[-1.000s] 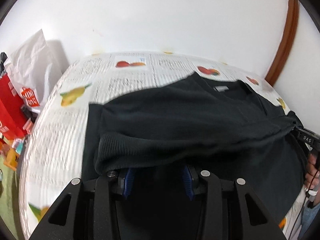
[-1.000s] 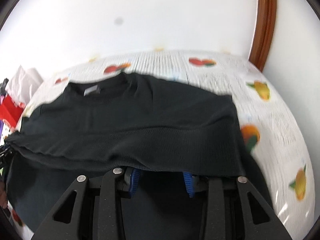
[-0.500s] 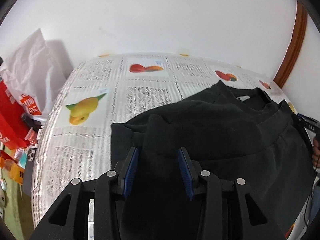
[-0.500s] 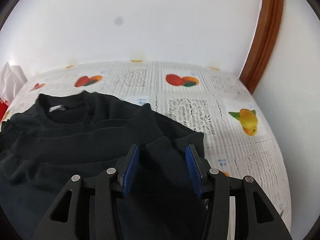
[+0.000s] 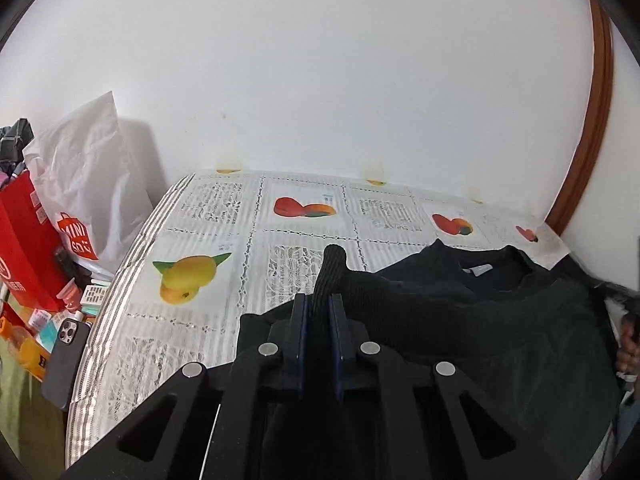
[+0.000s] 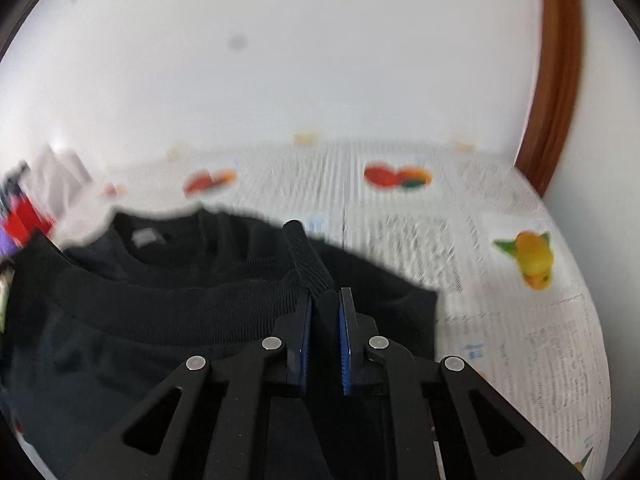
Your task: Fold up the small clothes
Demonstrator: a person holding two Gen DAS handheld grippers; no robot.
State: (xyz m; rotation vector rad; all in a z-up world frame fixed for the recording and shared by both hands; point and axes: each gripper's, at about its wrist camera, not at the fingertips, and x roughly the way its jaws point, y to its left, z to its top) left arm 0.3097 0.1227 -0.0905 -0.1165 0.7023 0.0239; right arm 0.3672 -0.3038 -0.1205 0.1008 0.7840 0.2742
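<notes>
A black knit sweater (image 5: 460, 332) with a ribbed hem is lying on the table covered by a white cloth printed with fruit pictures and text blocks (image 5: 192, 312), its bottom edge doubled up toward the neckline, where a small grey label (image 5: 476, 270) is showing. The left gripper (image 5: 318, 320) is pinching a ribbed corner of the hem, its blue-padded jaws drawn narrow around the fabric, which is sticking up toward 12 o'clock past the tips. The right gripper (image 6: 325, 308) is clamping the opposite hem corner the same way (this view is blurred), the ribbed fold poking out toward 11 o'clock. Off the table edge at 9 o'clock in the left view, a white plastic shopping bag (image 5: 84, 196), a red box (image 5: 24, 240) and a dark smartphone (image 5: 66, 360) are sitting
</notes>
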